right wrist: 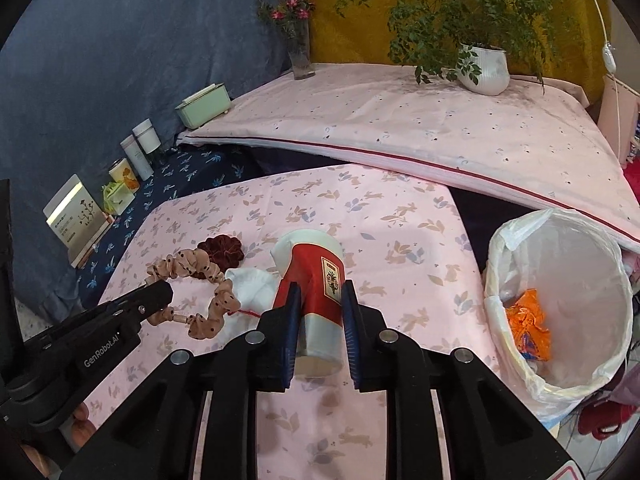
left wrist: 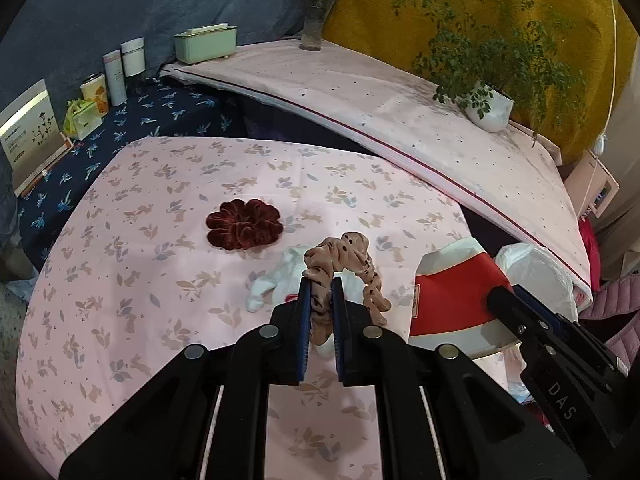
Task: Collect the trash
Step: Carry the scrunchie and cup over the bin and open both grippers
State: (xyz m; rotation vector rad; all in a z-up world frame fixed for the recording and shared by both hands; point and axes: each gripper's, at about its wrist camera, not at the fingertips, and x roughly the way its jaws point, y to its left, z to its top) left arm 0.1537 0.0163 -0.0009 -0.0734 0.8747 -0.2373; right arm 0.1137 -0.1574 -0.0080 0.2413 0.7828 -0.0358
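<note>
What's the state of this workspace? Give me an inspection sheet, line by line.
Surface: pink rabbit-print cloth over the table.
Job's things: red-and-white paper cup in the right gripper; lined bin holding orange wrapper.
Clutter: dark red scrunchie; white cloth.
Grippers: left gripper shut on spotted tan scrunchie.
Cables: white cord by the yellow wall.
Surroundings: potted plant, flower vase, jars.

Soft, even indoor light, faint shadows, sharp focus; fisheye bending and dark vignette at the corners.
</note>
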